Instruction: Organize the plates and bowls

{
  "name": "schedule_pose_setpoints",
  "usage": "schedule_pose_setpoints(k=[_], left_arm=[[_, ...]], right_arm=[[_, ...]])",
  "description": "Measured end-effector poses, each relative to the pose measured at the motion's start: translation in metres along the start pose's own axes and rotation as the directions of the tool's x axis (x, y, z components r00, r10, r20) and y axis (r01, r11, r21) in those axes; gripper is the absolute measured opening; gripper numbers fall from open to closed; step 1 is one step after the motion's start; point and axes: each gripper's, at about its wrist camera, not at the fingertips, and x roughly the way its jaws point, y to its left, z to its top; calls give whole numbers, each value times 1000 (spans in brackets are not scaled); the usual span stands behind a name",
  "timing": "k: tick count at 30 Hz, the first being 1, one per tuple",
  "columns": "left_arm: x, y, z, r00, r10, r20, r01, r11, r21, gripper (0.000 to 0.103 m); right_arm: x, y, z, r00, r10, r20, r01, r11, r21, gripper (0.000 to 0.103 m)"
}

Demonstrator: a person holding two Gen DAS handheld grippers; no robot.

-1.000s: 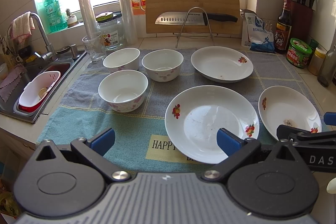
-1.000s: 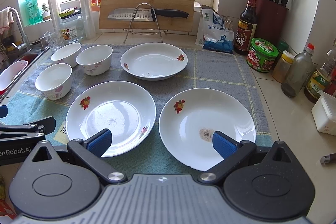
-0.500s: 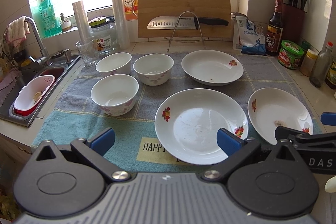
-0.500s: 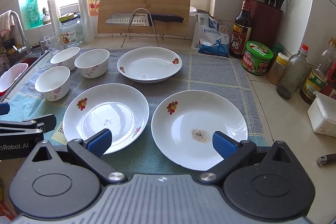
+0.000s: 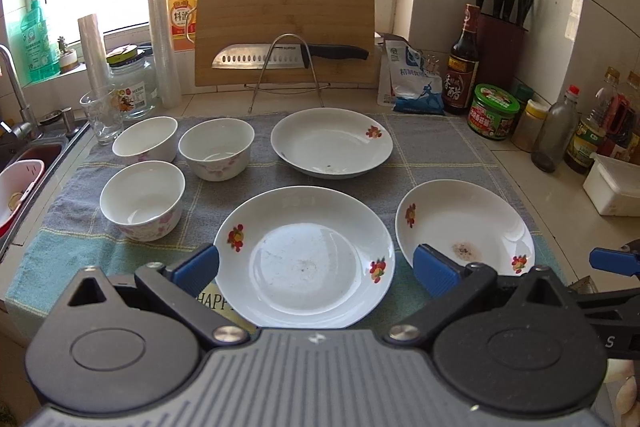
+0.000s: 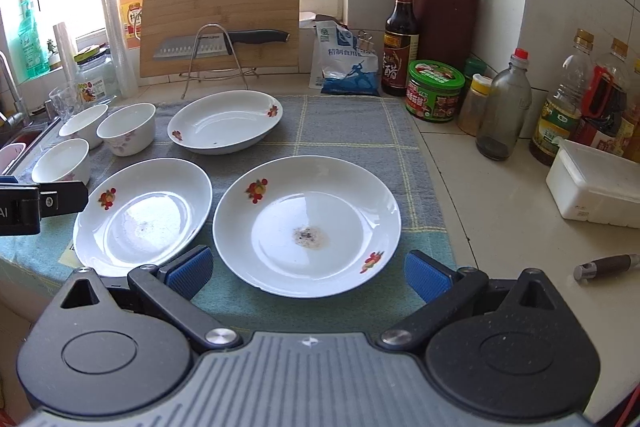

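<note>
Nothing is looking organized yet: three plates and three bowls are all sitting separately on the towel (image 5: 440,147), none stacked, so the whole job is seemingly remaining. The left gripper (image 5: 316,265) is hovering with fingers spread and empty, the near-left plate (image 5: 304,257) lying right between and just beyond them. The right gripper (image 6: 308,269) is likewise gaping empty over the near edge of the near-right plate (image 6: 306,225); the far plate (image 5: 332,143) and bowls (image 5: 142,199) are sitting well apart.

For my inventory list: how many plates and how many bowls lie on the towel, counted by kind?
Plates: 3
Bowls: 3
Total: 6, all on the towel
</note>
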Motion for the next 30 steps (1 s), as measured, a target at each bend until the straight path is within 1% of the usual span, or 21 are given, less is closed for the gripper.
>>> schedule_pose_setpoints(k=[3,5,8,12,19,23,25,30], left_arm=[[5,-13,3,1000,1,3,-1,999,54,102],[10,-17,7,1000,-25,-5,25,997,67,102],[20,-22,11,997,-72,-21,73,995,72,102],[34,-33,14,995,-90,-33,93,989,114,103],[57,-46,23,987,-148,-61,156,974,166,103],[73,-50,28,983,-163,-88,177,966,188,103],[82,-54,31,982,-158,-101,176,963,203,103],[103,-61,37,973,-185,-134,213,950,229,103]], right_arm=[[3,-9,-8,1000,19,7,-19,1000,-6,103],[7,-13,-15,999,40,17,-40,999,-21,103],[14,-17,-24,999,49,9,-49,998,-38,103],[21,-19,-31,997,74,-3,-74,996,-47,103],[37,-17,-35,996,85,-34,-87,995,-54,103],[50,-14,-36,993,100,-59,-104,992,-68,103],[58,-13,-36,992,100,-78,-106,992,-69,103],[74,-15,-35,990,99,-104,-105,993,-62,103]])
